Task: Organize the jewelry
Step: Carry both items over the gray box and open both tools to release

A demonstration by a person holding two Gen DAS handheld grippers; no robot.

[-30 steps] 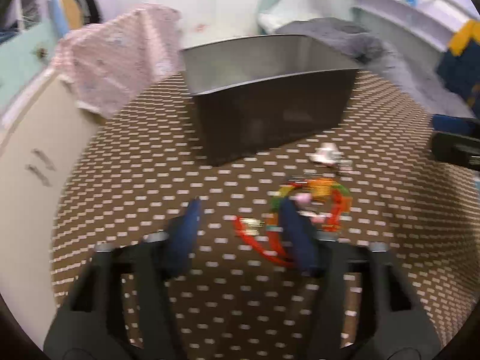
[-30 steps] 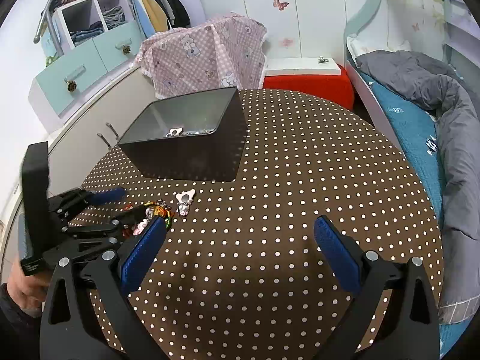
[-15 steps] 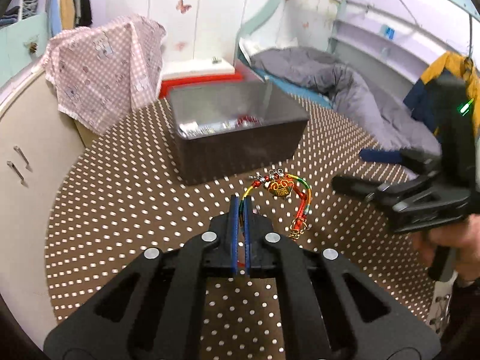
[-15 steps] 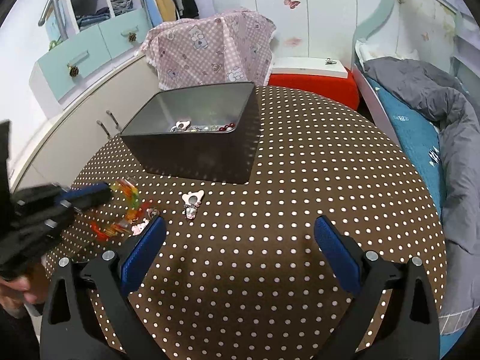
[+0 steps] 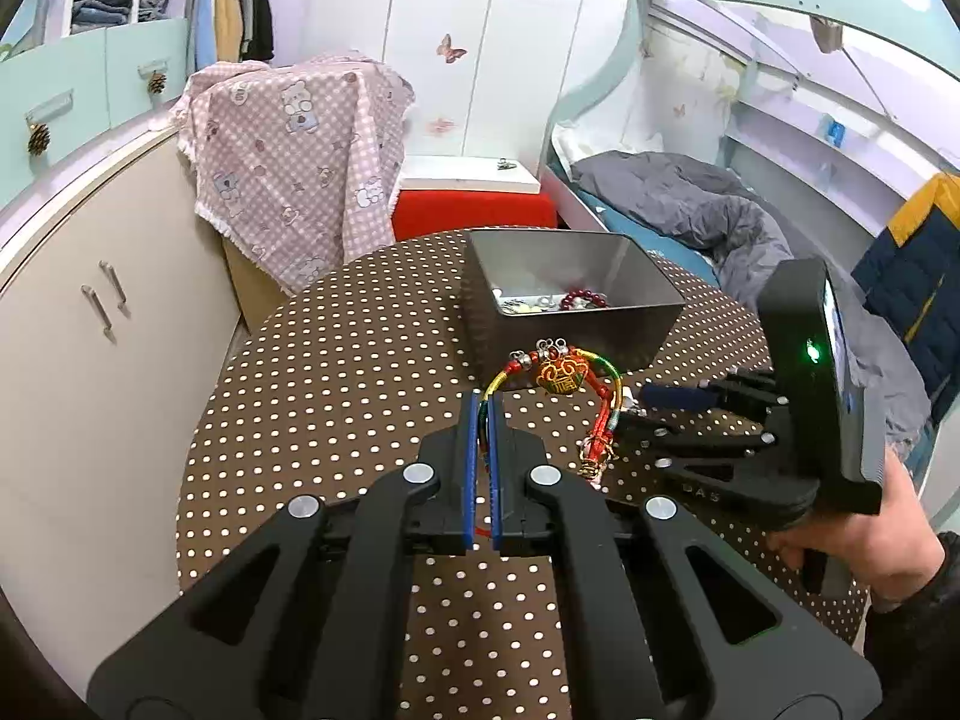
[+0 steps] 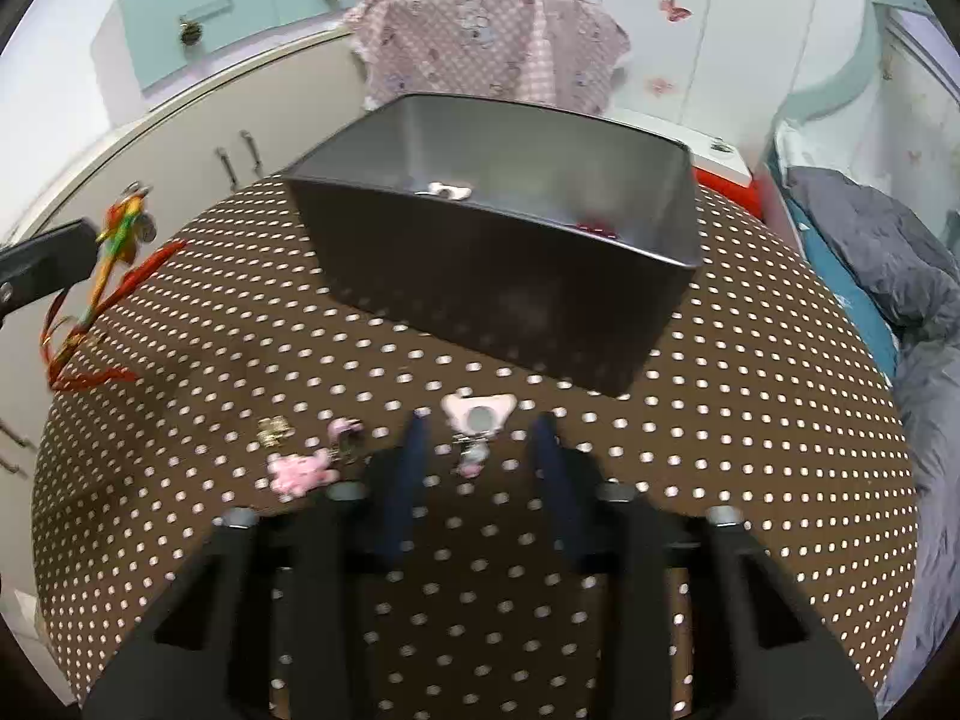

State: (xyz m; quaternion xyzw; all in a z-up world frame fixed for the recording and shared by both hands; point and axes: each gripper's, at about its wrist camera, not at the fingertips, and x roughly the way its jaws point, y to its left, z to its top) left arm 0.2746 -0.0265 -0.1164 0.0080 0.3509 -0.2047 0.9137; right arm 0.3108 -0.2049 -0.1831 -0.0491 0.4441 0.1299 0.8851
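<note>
Two grippers: left (image 5: 480, 414) pinches the limp, light bracelet (image 5: 564, 378) by its cord; right (image 6: 477, 438) gapes around a charm (image 6: 478, 417).

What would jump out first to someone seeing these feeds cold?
Likely the rainbow cord bracelet with its gold charm, pinched in the shut left gripper and held above the brown polka-dot table. Next, the dark metal bin at the table's middle, with red beads and silver pieces inside. Then the open right gripper, low over the table and straddling a pale pink keychain.
</note>
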